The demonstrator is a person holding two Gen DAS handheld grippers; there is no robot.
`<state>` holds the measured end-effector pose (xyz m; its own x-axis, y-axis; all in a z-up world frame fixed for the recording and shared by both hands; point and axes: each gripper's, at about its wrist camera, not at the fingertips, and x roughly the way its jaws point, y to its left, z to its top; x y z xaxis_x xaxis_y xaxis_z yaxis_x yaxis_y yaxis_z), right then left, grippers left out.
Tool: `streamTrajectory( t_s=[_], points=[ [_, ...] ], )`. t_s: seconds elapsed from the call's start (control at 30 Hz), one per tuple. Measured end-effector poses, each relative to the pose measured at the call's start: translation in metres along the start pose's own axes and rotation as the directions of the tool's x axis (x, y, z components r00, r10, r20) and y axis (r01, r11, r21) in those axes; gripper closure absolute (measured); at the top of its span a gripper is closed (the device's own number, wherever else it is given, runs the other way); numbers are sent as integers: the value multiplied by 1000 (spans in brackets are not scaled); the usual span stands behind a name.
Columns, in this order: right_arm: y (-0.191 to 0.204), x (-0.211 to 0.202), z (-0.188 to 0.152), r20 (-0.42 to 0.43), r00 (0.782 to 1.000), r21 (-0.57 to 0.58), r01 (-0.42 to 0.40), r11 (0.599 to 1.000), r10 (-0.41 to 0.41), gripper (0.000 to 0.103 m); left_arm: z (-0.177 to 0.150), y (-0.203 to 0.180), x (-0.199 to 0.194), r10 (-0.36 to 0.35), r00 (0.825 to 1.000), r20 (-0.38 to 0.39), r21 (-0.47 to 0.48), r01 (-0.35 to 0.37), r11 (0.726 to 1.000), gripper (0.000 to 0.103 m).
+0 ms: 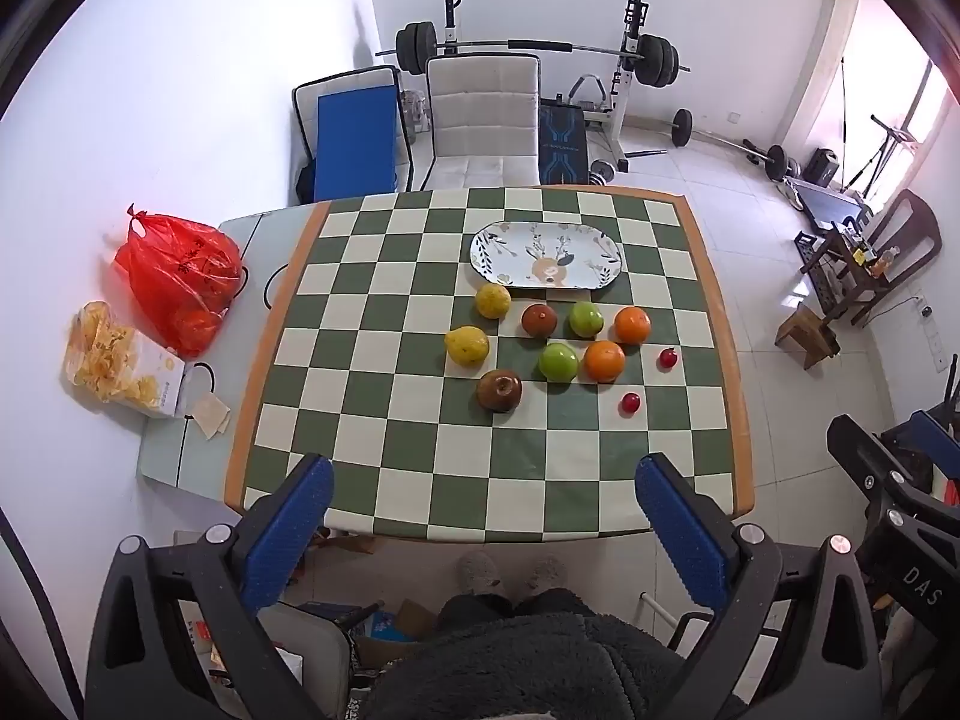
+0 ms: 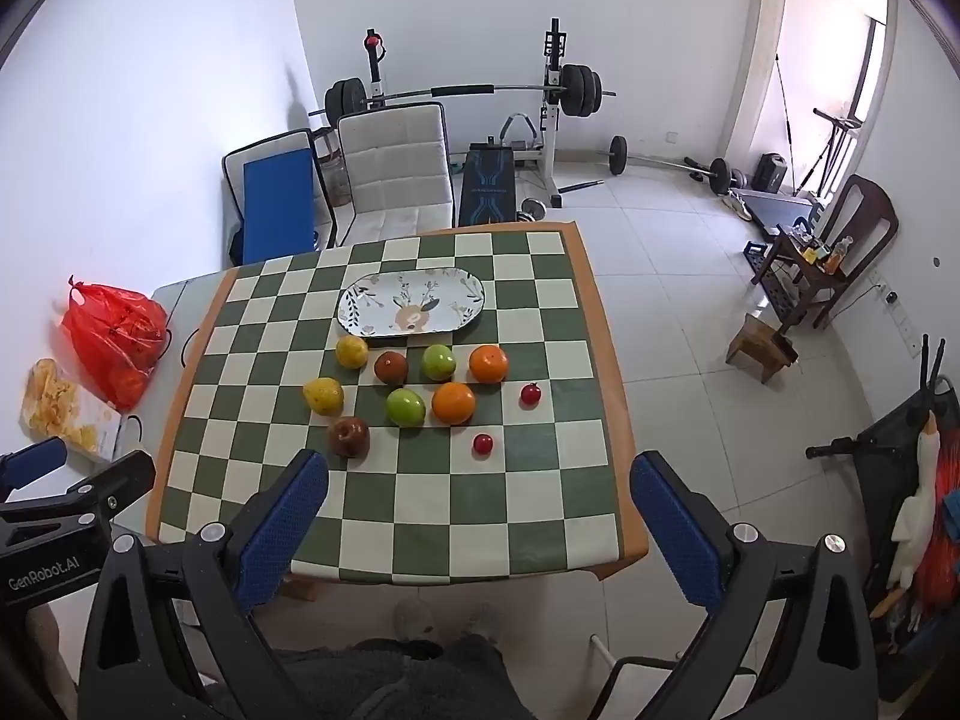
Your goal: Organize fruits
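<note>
Several fruits lie loose on the checkered table (image 1: 360,420): two yellow lemons (image 1: 466,345), two brown-red apples (image 1: 499,390), two green apples (image 1: 558,362), two oranges (image 1: 605,360) and two small red fruits (image 1: 630,402). Behind them sits an oval patterned plate (image 1: 510,240) (image 2: 366,294) with nothing on it. My left gripper (image 1: 480,504) hangs open high above the table's near edge. My right gripper (image 2: 477,498) is open too, above the near edge, with the dark apple (image 2: 348,437) just beyond its left finger. Neither holds anything.
A red plastic bag (image 1: 174,282) and a box of chips (image 1: 120,366) sit on a side surface left of the table. A white chair (image 1: 483,114) stands behind the table, gym equipment (image 1: 540,54) beyond it. A person's legs and slippers (image 1: 510,576) are below.
</note>
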<state>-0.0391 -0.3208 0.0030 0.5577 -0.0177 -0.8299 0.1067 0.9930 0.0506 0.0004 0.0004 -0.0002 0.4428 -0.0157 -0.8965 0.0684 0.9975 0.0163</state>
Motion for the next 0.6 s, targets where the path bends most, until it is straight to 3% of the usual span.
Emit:
streamTrajectory(
  t_s=[0.6],
  points=[
    [2, -3, 1, 7, 1000, 0, 5, 1000, -5, 0, 6, 1, -5, -2, 1000, 14, 4, 2, 1000, 0]
  ],
)
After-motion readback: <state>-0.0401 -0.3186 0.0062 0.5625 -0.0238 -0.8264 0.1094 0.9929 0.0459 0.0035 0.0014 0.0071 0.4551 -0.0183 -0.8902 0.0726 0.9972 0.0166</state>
